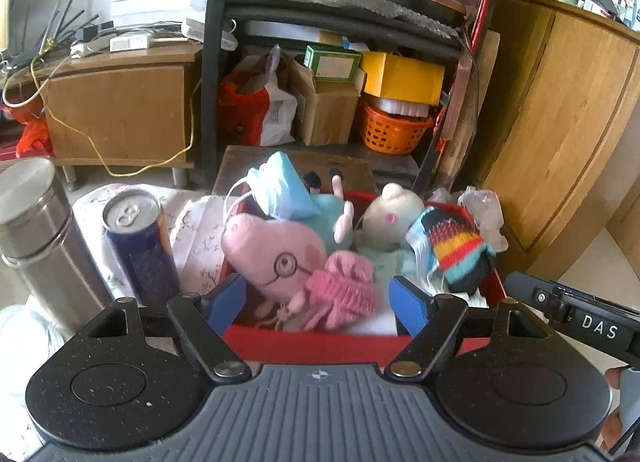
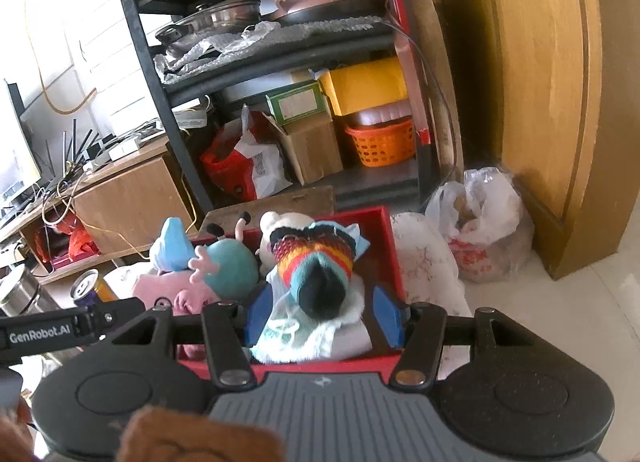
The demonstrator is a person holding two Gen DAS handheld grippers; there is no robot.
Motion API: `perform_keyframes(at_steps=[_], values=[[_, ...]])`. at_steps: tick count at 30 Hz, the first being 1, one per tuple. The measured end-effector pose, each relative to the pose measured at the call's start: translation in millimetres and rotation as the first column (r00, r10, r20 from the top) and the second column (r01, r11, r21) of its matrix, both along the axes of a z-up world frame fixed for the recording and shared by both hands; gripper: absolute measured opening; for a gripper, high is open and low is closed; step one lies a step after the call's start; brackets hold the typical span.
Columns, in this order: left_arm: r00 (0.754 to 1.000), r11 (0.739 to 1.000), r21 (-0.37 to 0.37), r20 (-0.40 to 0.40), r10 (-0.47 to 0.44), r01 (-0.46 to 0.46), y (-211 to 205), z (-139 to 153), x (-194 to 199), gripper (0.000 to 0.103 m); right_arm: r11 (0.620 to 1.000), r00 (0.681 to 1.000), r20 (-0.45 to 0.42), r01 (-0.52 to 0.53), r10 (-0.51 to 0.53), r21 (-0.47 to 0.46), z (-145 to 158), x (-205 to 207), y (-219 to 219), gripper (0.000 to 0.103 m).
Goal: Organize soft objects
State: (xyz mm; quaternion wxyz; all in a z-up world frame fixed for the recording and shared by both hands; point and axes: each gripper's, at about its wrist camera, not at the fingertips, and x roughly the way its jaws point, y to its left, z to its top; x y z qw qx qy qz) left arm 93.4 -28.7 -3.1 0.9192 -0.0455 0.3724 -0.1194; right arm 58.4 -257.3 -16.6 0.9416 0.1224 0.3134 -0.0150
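Note:
A red box [image 1: 320, 342] holds soft things: a pink pig plush with glasses [image 1: 276, 250], a pink knitted piece [image 1: 340, 286], a cream plush [image 1: 390, 214], a striped knitted sock [image 1: 460, 246], blue face masks [image 1: 276, 186]. My left gripper [image 1: 320, 298] is open, its blue fingers either side of the pink knit, above the box's near edge. My right gripper [image 2: 322, 316] is open over the box [image 2: 384, 238], fingers either side of the striped sock [image 2: 316, 266] and white cloth [image 2: 304, 334]. The pig plush [image 2: 160, 282] lies left.
A blue can [image 1: 138, 246] and a steel flask [image 1: 36, 230] stand left of the box on a floral cloth [image 1: 192, 230]. Behind is a black shelf rack with boxes and an orange basket [image 1: 392, 130]. A wooden cabinet [image 2: 540, 102] and a plastic bag [image 2: 480, 222] are at right.

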Motion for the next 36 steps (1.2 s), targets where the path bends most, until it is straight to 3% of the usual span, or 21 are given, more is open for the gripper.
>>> perform_keyframes(at_steps=[22,36], values=[[0.999,1.0,0.026,0.034,0.001,-0.002,13,6,-36,0.078,0.998,0.998,0.017,-0.062,0.062,0.013,3,-36,24,0.029],[1.0,1.0,0.025,0.018,-0.012,0.012,24,0,-82,0.078,0.995,0.996,0.026,-0.09,0.089,0.042,4,-85,37,0.03]])
